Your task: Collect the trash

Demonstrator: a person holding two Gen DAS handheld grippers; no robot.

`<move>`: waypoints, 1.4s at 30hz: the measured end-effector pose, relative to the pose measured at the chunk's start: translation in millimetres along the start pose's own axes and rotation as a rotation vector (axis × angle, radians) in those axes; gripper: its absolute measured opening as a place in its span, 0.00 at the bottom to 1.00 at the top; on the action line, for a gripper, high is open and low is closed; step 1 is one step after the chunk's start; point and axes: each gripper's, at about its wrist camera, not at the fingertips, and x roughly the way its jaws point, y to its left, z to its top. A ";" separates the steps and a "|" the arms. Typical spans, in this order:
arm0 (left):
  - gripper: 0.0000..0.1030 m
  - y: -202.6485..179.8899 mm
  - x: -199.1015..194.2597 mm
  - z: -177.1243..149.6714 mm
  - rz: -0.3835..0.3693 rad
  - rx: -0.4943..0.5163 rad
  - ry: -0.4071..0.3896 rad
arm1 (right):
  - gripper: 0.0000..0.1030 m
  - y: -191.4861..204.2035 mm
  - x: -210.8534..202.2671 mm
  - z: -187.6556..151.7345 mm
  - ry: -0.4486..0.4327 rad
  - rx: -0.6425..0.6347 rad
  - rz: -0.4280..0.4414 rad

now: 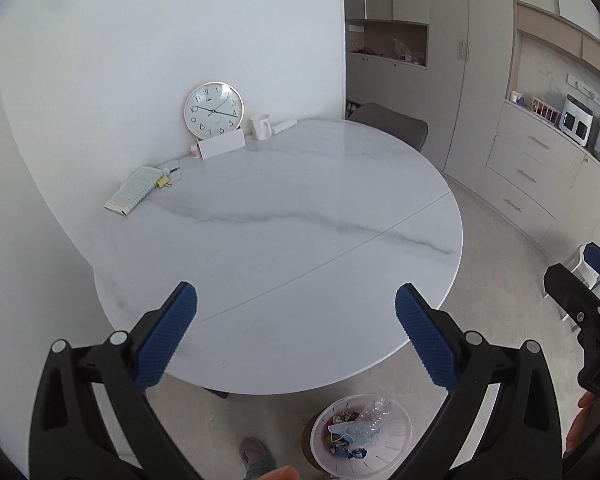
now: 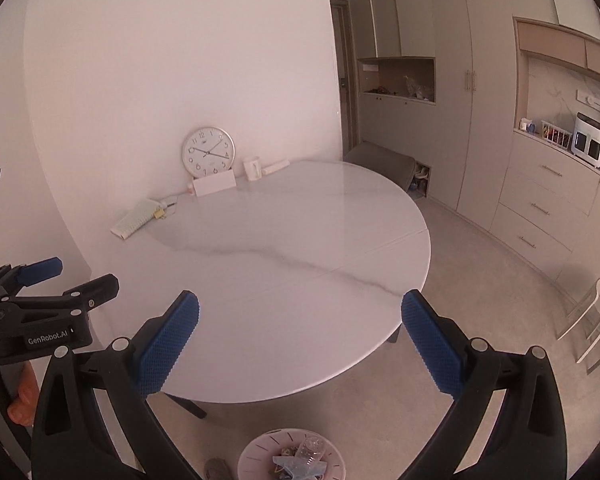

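Cut off: bin [image 1: 360, 436] at the lower edge, its wrappers hard to identify.
Writing: "GenRobot.AI" on left gripper [image 2: 48, 280].
Fingers: both grippers, right gripper [image 2: 300, 340] too, spread, empty.

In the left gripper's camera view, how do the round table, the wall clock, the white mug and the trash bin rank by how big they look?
Largest to smallest:
1. Round table
2. Trash bin, though it sits near the camera, which inflates it
3. Clock
4. Mug
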 end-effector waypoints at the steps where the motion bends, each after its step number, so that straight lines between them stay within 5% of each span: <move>1: 0.92 0.5 -3.3 4.4 0.002 -0.003 -0.009 | 0.98 0.7 -1.9 4.9 -0.008 0.001 -0.003; 23: 0.92 66.4 0.1 83.0 0.006 -0.029 -0.136 | 0.98 45.0 2.8 70.7 -0.120 0.061 -0.078; 42: 0.92 80.9 15.6 92.7 -0.045 -0.038 -0.127 | 0.98 64.0 20.2 82.0 -0.092 0.040 -0.117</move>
